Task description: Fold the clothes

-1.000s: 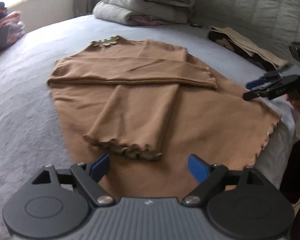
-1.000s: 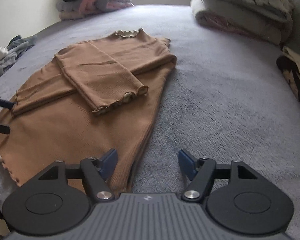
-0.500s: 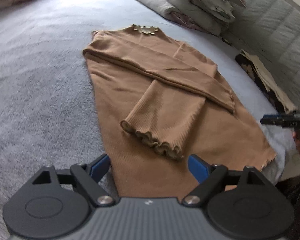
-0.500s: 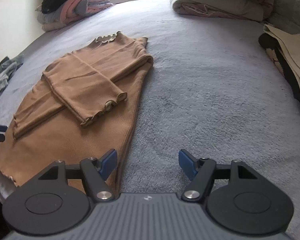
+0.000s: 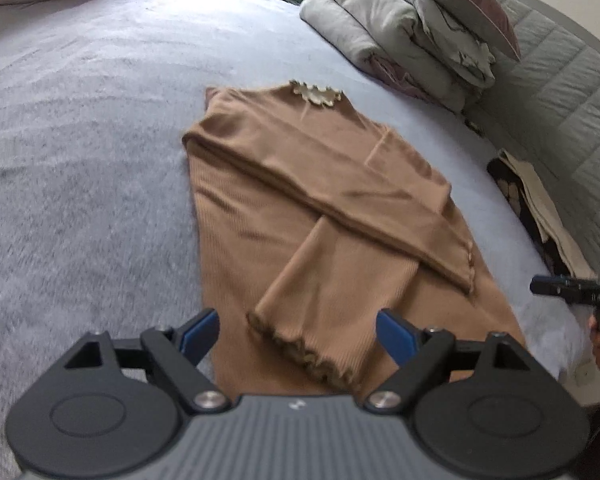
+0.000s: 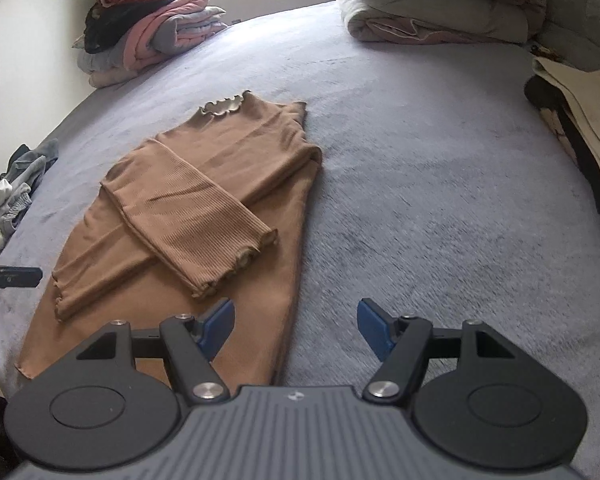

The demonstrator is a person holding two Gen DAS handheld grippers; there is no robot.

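Note:
A brown ribbed long-sleeved top [image 5: 300,200] lies flat on the grey bed cover [image 5: 80,160], both sleeves folded across its body and its ruffled collar [image 5: 318,94] at the far end. My left gripper [image 5: 298,332] hovers open over the lower sleeve's cuff and holds nothing. The right gripper [image 5: 568,290] shows at the right edge of that view, beside the top's hem and apart from it. In the right wrist view the top [image 6: 204,200] lies ahead to the left. My right gripper [image 6: 296,328] is open over the top's side edge, empty. One left finger [image 6: 10,277] pokes in at the left.
Folded grey bedding [image 5: 412,28] is stacked at the head of the bed against a quilted headboard [image 5: 560,92]. A pile of pink and grey clothes [image 6: 148,36] sits at the far left corner. A beige and dark garment [image 6: 572,120] lies on the right; loose laundry [image 6: 8,196] on the left.
Both grippers have risen and rolled, so the top looks smaller and turned in both views. The top itself has not moved. Both grippers stay open and empty.

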